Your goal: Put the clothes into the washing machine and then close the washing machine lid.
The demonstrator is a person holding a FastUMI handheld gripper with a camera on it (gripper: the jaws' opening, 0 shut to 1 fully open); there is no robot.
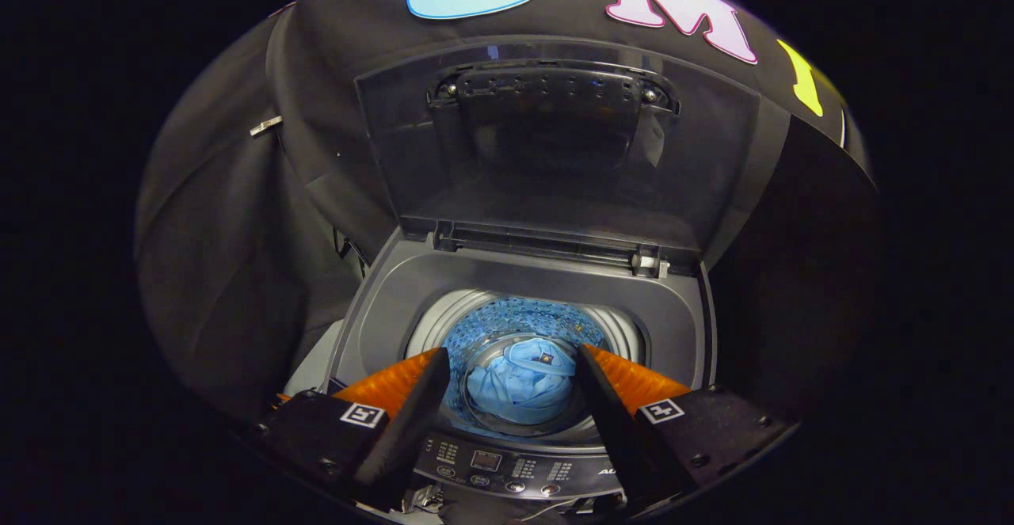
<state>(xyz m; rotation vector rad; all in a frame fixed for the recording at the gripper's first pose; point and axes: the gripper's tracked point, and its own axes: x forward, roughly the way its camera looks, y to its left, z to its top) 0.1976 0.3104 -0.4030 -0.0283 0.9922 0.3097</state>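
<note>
A grey top-loading washing machine (380, 311) stands below me with its lid (554, 153) raised upright at the back. Down in the drum (515, 319) lies a light blue garment (519, 390), bunched at the bottom. My gripper (511, 363) hovers above the drum's mouth, open, with nothing between its fingers. The garment shows through the gap between them, well below the tips. The machine's control panel (499, 466) runs along the front edge, just under the fingers.
Black cloth walls close in behind and to both sides of the machine. The lid's hinge (547, 244) runs along the back rim of the tub opening. A small metal clip (265, 125) hangs on the cloth at the left.
</note>
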